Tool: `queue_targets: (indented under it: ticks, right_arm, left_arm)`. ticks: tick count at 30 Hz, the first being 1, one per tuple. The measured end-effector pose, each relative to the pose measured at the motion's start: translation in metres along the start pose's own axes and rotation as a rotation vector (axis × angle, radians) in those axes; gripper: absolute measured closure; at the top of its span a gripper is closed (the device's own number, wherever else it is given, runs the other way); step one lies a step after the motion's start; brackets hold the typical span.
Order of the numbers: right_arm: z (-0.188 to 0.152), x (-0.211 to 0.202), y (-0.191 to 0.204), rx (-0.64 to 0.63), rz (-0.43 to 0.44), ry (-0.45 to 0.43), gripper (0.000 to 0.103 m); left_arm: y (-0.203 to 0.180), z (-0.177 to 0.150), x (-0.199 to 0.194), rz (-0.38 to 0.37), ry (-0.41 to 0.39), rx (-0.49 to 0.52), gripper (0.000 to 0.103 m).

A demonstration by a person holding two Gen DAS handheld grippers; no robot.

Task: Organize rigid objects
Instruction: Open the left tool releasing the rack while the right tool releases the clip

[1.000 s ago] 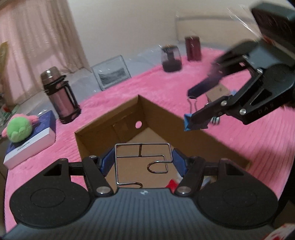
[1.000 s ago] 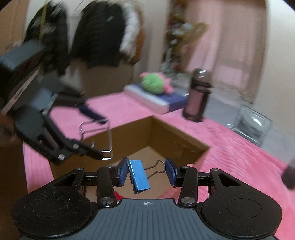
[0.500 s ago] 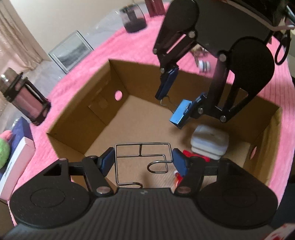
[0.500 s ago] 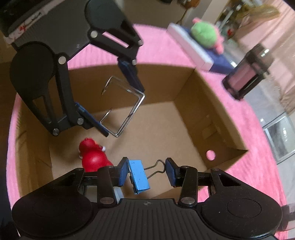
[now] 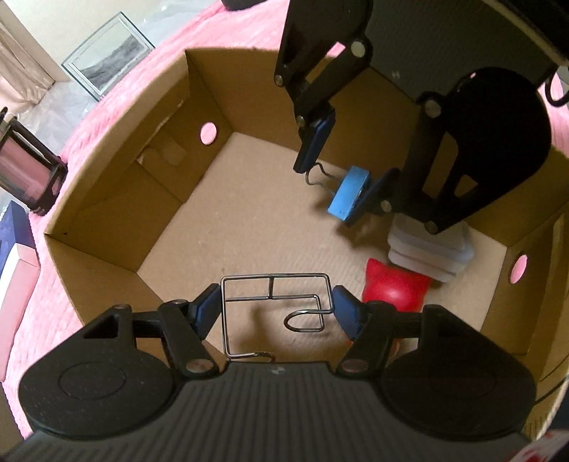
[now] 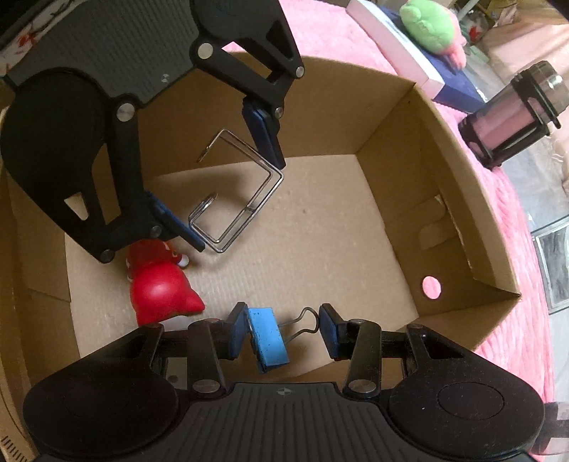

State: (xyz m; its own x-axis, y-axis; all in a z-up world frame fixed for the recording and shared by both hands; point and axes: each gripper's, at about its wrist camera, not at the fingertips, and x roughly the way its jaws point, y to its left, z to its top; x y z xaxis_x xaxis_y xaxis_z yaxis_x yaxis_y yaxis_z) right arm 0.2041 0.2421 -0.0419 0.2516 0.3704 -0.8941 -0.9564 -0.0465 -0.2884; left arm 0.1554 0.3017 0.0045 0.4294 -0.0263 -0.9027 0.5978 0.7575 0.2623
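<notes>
An open cardboard box (image 5: 117, 220) (image 6: 444, 227) stands on a pink cover. My left gripper (image 5: 274, 305) (image 6: 236, 200) is shut on a bent wire frame (image 5: 274, 302) (image 6: 242, 199) and holds it inside the box above the floor. My right gripper (image 6: 282, 328) (image 5: 341, 177) is shut on a blue binder clip (image 6: 266, 337) (image 5: 346, 193), pad on its body and pad on its wire handle, also inside the box. A red toy figure (image 5: 394, 288) (image 6: 161, 284) and a white case (image 5: 430, 248) lie on the box floor.
A pink-and-black flask (image 5: 25, 170) (image 6: 515, 113) stands beside the box. A white-and-navy box (image 6: 402, 42) carries a green plush (image 6: 430, 25). A framed picture (image 5: 106, 57) lies beyond the box on a clear sheet.
Both grippers have gone from above the box rim down into the box, each still holding its object. The red toy and white case have come into view.
</notes>
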Motion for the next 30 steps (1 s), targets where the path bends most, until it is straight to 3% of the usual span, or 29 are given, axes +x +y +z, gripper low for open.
queue_targets:
  ticks: [13, 24, 30]
  right_arm:
    - [-0.005, 0.009, -0.003, 0.012, 0.009, 0.017, 0.063]
    - [-0.008, -0.011, 0.000, 0.039, 0.003, -0.056, 0.063]
    - [-0.011, -0.037, 0.002, 0.083, -0.016, -0.132, 0.063]
  left_arm:
    - [0.003, 0.001, 0.015, -0.015, 0.047, -0.010, 0.039]
    - [0.004, 0.001, 0.007, 0.007, 0.038, -0.030, 0.039]
    - [0.004, 0.002, -0.018, 0.038, -0.021, -0.079, 0.039]
